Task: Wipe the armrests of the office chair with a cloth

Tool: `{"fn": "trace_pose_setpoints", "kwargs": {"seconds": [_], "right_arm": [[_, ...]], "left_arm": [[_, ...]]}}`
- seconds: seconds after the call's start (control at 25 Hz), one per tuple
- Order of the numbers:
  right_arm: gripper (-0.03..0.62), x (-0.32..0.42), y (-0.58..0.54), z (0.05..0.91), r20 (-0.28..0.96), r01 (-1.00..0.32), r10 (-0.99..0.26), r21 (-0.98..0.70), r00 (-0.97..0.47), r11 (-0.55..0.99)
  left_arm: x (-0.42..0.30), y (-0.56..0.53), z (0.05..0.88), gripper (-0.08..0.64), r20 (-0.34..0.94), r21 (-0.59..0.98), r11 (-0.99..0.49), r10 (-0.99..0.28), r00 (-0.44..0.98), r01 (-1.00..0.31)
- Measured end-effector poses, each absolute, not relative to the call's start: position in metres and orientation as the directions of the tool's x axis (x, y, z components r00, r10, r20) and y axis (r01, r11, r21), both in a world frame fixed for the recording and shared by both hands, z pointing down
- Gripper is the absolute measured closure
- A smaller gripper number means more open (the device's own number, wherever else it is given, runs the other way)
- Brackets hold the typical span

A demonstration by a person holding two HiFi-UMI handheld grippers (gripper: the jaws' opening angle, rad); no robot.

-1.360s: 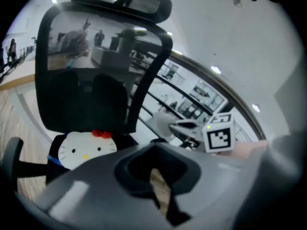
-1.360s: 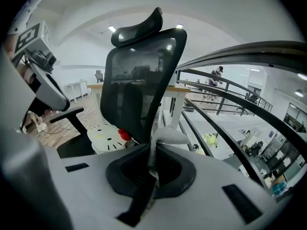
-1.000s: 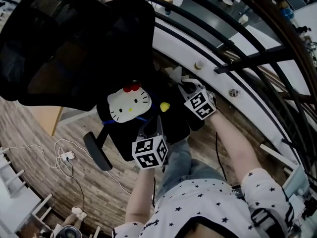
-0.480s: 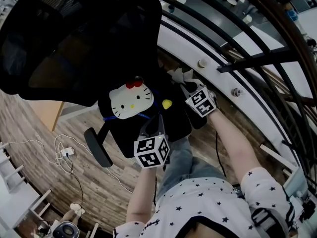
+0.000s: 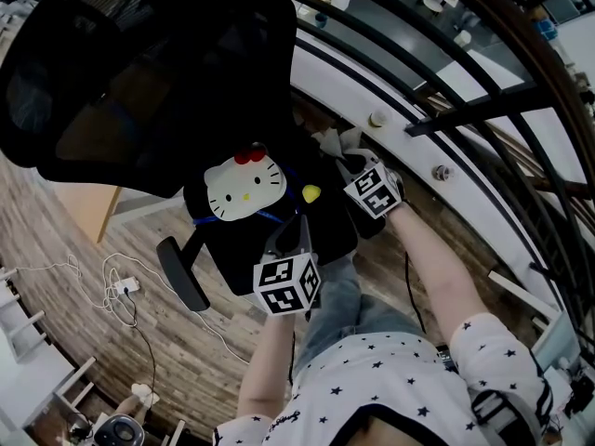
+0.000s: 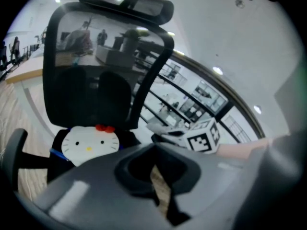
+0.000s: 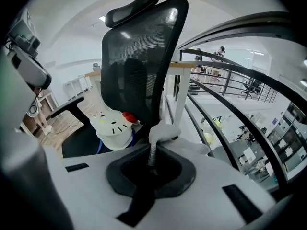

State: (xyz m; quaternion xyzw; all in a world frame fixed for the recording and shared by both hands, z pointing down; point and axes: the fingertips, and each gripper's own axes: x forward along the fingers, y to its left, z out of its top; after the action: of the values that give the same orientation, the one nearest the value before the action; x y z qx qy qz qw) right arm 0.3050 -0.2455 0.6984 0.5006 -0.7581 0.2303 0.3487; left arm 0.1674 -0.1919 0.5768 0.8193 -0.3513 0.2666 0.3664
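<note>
Pinches the white cloth [image 7: 163,132] tight in the right tool [image 7: 152,153], just right of the cat-face cushion [image 5: 244,186], at the chair arm on that side, which is mostly hidden under the tool. Holds the left tool [image 6: 157,178] closed on nothing, just below the cushion.

- May lose the cloth from so thin a pinch if dragged hard along the pad.
- May knock the railing [image 5: 418,124], close by on the cushion's far right.
- May swivel or roll the office chair [image 5: 139,72], unbraced as it looks.

Other armrest [image 5: 181,277], lower left of the cushion, well apart from both tools.
</note>
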Motion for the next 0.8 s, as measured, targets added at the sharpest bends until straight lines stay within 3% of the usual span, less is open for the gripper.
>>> {"fn": "trace_pose_setpoints", "kwargs": {"seconds": [0.8], "right_arm": [[0.566, 0.295, -0.200, 0.697, 0.786, -0.896, -0.556, 0.006, -0.270, 0.444]], "left_arm": [[0.173, -0.150, 0.570, 0.555, 0.685, 0.412, -0.506, -0.376, 0.624, -0.758]]}}
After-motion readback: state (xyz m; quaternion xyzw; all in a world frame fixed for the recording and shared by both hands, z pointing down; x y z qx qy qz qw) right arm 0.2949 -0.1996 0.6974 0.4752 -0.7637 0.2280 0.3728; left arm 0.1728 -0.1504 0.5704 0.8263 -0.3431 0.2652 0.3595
